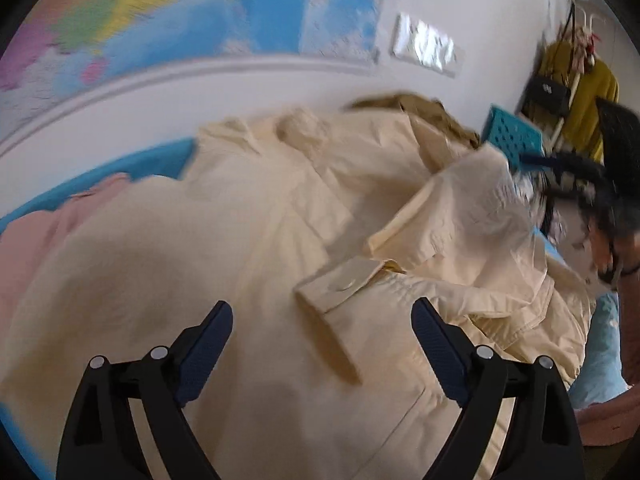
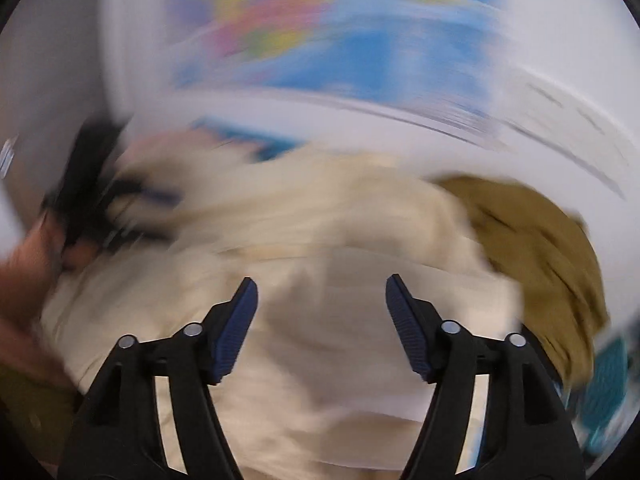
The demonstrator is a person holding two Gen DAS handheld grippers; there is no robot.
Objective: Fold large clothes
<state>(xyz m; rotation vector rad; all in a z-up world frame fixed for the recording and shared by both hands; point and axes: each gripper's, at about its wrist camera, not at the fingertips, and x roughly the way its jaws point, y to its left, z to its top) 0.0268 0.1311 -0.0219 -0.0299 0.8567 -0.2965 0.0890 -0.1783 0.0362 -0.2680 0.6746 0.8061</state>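
Observation:
A large cream coat [image 1: 248,248] lies spread over the surface, with a buttoned cuff [image 1: 344,284] and a crumpled sleeve [image 1: 472,216] on its right part. My left gripper [image 1: 322,314] hovers over the coat's body, jaws wide apart and nothing between them. In the blurred right wrist view the same cream coat [image 2: 320,312] fills the lower middle. My right gripper [image 2: 322,292] is above it, open, with no cloth between its pads. The other gripper shows as a dark blur [image 2: 92,184] at the left there, and at the right edge [image 1: 576,176] of the left wrist view.
An olive-brown garment [image 2: 540,256] lies beyond the coat, at its far right. A pink garment [image 1: 36,240] lies at the left on blue bedding [image 1: 152,164]. A teal perforated basket [image 1: 512,136], a rack with a mustard garment [image 1: 592,100] and a map-covered wall [image 1: 200,8] stand behind. A person's hand [image 2: 24,264] is at the left.

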